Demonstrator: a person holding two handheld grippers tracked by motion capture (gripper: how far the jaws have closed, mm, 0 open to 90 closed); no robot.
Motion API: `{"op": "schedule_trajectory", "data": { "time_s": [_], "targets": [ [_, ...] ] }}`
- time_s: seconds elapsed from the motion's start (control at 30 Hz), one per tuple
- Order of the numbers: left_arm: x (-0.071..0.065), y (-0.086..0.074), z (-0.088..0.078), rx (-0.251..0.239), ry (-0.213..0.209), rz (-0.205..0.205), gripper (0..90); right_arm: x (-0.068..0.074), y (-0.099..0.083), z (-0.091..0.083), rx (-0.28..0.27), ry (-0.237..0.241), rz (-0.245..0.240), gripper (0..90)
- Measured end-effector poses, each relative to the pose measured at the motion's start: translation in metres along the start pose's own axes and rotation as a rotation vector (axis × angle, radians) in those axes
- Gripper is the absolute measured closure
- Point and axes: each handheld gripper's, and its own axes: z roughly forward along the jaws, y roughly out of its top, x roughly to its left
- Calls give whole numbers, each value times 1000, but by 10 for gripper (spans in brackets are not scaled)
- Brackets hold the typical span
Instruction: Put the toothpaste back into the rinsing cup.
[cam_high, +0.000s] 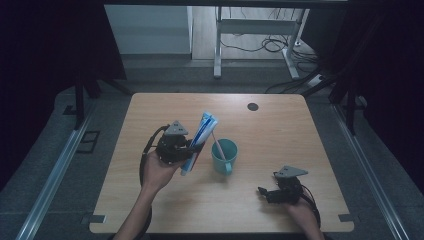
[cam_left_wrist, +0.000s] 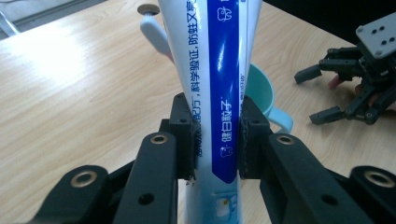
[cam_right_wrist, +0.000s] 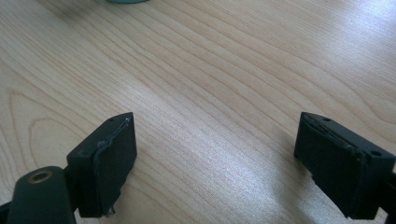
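A white and blue toothpaste tube (cam_high: 201, 137) (cam_left_wrist: 219, 84) stands tilted just above the table, and my left gripper (cam_high: 192, 148) (cam_left_wrist: 217, 140) is shut on its lower part, pads pressing both sides. Just right of it a teal cup (cam_high: 224, 157) (cam_left_wrist: 259, 88) stands on the wooden table (cam_high: 280, 135) with a pale toothbrush (cam_high: 218, 144) (cam_left_wrist: 156, 35) leaning in it. My right gripper (cam_high: 263, 194) (cam_right_wrist: 215, 154) rests low near the front right of the table, jaws wide open with bare wood between them. It also appears at the right of the left gripper view (cam_left_wrist: 317, 95).
A dark round cable hole (cam_high: 253, 106) (cam_left_wrist: 148, 8) sits near the table's far edge. Metal rails run along both sides of the table, and desk legs with cables stand on the floor beyond it. The cup's rim (cam_right_wrist: 126, 1) peeks in at the top of the right gripper view.
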Motion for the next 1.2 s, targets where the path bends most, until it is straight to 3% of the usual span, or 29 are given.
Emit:
{"op": "schedule_trajectory", "data": {
  "time_s": [0.57, 1.2],
  "targets": [
    [-11, 30, 17, -55, -2, 27, 726, 0, 0, 0, 0, 0, 0, 128],
    [-18, 54, 38, -132, 2, 26, 726, 0, 0, 0, -1, 0, -1, 127]
  ]
}}
